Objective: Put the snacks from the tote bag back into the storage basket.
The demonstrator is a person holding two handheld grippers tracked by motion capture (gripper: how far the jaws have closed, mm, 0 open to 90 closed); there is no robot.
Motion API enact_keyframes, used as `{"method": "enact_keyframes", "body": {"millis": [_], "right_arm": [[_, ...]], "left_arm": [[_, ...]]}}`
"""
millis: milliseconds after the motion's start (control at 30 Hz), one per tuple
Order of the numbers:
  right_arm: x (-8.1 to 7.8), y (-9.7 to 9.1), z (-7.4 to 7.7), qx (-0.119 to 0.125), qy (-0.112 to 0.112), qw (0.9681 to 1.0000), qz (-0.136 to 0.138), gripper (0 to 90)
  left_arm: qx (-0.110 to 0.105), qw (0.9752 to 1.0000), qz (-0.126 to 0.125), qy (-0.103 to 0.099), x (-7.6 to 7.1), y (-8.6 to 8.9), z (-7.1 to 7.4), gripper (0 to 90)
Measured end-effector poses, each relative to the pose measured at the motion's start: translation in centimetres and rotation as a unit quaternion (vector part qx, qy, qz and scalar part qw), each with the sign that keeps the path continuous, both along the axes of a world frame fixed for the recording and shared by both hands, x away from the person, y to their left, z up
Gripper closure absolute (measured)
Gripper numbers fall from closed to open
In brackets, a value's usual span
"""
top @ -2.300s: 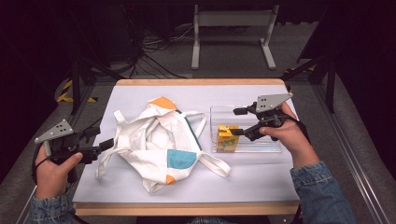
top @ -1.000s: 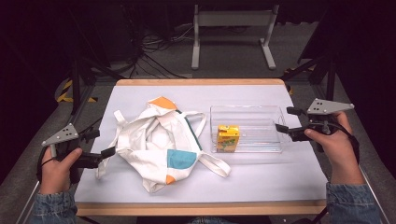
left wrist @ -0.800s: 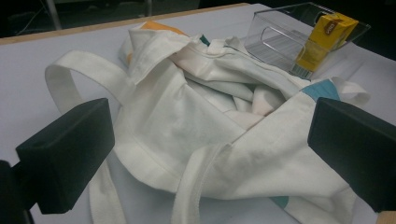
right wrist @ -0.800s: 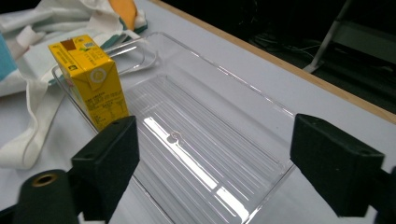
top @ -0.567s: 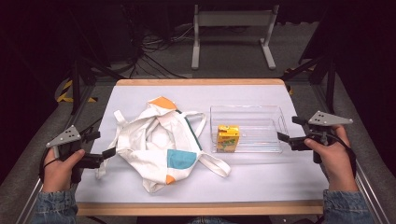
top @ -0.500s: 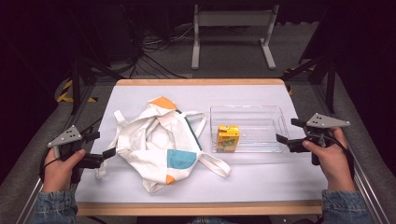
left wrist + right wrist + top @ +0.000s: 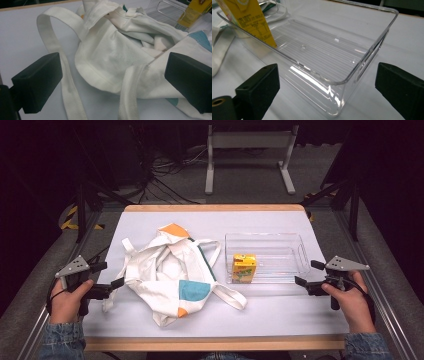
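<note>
A white tote bag (image 7: pixel 172 275) with orange and teal patches lies crumpled at the table's middle left. To its right stands a clear plastic tray (image 7: pixel 280 240) with a yellow juice carton (image 7: pixel 244 267) upright in its left end. My left gripper (image 7: pixel 109 275) is open just left of the bag, with bag cloth (image 7: pixel 112 57) and a strap ahead of its jaws (image 7: pixel 112 82). My right gripper (image 7: pixel 308 273) is low at the tray's right end, open and holding nothing; its jaws have just been opening. The tray's near corner (image 7: pixel 362 57) and the carton (image 7: pixel 249 20) lie ahead of my right gripper (image 7: pixel 327 92).
The white table top (image 7: pixel 280 310) has a wooden front edge near both hands. Beyond the table's far edge stand a metal stand (image 7: pixel 250 155) and cables on the dark floor. The bag's strap (image 7: pixel 227 295) trails toward the tray's front.
My right gripper has left the carton in the tray, drawn back to the right and sunk toward the table. The left hand has dropped slightly beside the bag.
</note>
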State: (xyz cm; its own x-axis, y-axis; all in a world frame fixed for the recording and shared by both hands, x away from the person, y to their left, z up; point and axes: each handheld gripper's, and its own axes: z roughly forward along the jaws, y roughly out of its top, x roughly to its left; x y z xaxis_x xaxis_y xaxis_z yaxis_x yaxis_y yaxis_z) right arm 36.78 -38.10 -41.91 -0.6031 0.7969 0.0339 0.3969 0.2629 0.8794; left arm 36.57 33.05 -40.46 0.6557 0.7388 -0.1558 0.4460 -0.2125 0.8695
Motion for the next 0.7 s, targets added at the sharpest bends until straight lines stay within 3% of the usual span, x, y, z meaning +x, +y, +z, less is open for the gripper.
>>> {"method": "enact_keyframes", "body": {"millis": [167, 400, 700], "right_arm": [[0.0, -0.2, -1.3, -0.007, 0.017, 0.9998, -0.011, 5.3], [0.1, 0.0, -1.9, -0.014, 0.028, 0.9994, -0.017, 5.4], [0.4, -0.1, -1.8, -0.003, 0.003, 0.9997, -0.025, 5.2]], "left_arm": [[0.003, 1.0000, 0.004, 0.008, 0.0, 0.1, 0.0, 3.1], [-0.003, 0.9999, 0.002, 0.017, 0.2, 0.1, -0.2, 3.4], [-0.010, 0.9997, -0.008, 0.023, -0.1, 0.1, -0.1, 3.2]]}}
